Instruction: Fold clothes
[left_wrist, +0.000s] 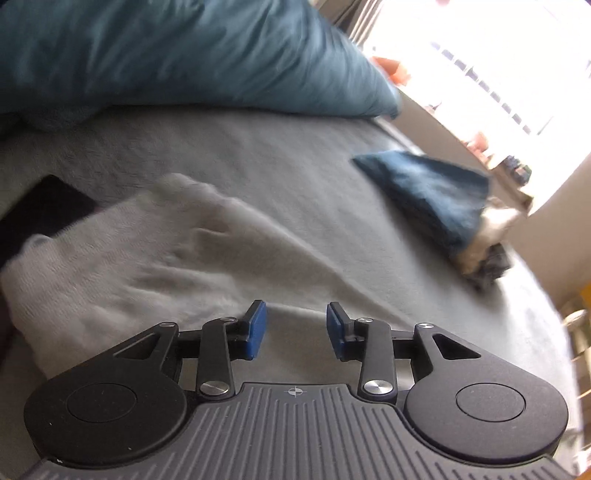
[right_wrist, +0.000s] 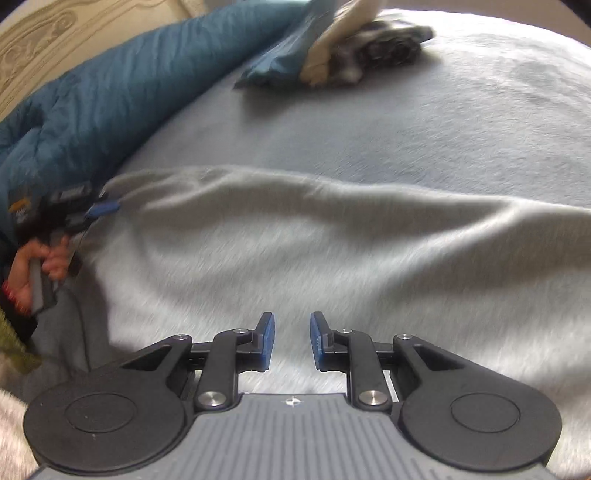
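Observation:
A light grey fleecy garment (left_wrist: 147, 251) lies spread on the grey bed cover (left_wrist: 258, 155). My left gripper (left_wrist: 297, 314) hovers over the garment's near edge, open, with nothing between its blue pads. In the right wrist view the same garment (right_wrist: 295, 251) fills the middle. My right gripper (right_wrist: 291, 325) is just above it, open by a narrow gap and holding nothing. At the garment's left corner the left gripper (right_wrist: 98, 210) shows again, held by a hand (right_wrist: 40, 266). Both views are blurred by motion.
A pile of folded clothes, dark blue on top with white and dark grey pieces (left_wrist: 436, 199) (right_wrist: 332, 48), sits farther off on the bed. A teal duvet (left_wrist: 184, 55) (right_wrist: 110, 96) is bunched along the far side. A black item (left_wrist: 48, 206) lies left of the garment. A bright window (left_wrist: 480, 55) is beyond the bed.

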